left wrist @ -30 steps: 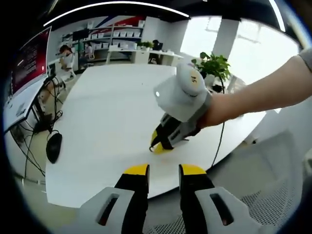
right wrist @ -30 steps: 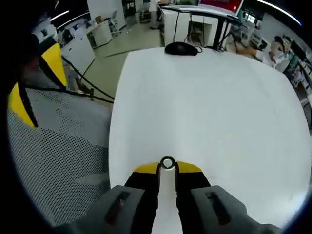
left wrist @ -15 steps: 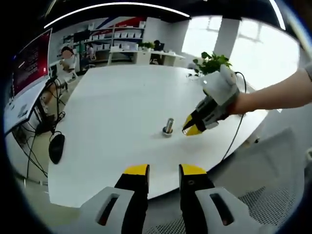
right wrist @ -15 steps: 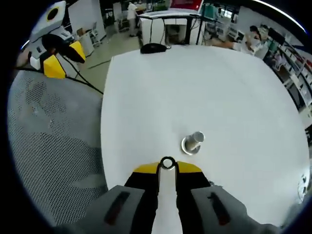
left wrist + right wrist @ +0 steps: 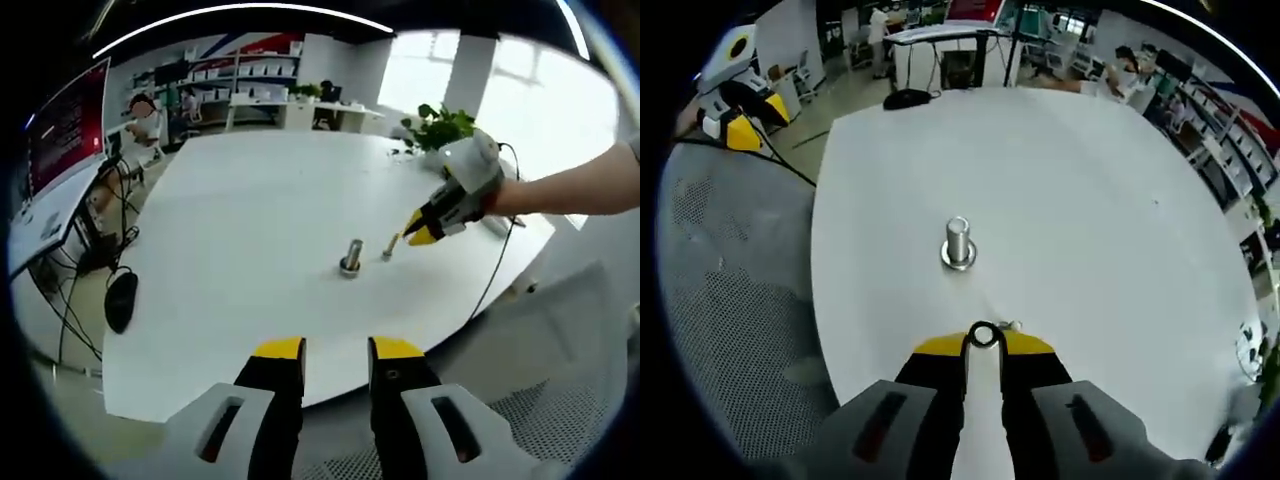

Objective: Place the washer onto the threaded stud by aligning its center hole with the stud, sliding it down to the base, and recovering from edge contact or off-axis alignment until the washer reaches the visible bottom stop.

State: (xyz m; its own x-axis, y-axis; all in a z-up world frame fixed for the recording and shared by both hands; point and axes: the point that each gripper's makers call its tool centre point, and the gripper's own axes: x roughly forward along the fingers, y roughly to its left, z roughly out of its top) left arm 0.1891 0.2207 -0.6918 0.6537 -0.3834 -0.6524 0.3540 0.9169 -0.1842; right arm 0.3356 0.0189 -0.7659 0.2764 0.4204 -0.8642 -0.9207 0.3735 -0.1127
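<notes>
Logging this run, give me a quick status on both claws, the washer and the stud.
Right claw shut on washer, short of stud. Left claw open, holding nothing, off the table edge. Stud upright, path clear.

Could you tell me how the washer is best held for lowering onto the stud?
Grip the washer by its rim, as the right gripper does, hole clear, coming from above: the stud stands upright on the table.

1 washer (image 5: 983,335), 1 stud (image 5: 958,243), 1 table (image 5: 1090,200), 2 claws.
</notes>
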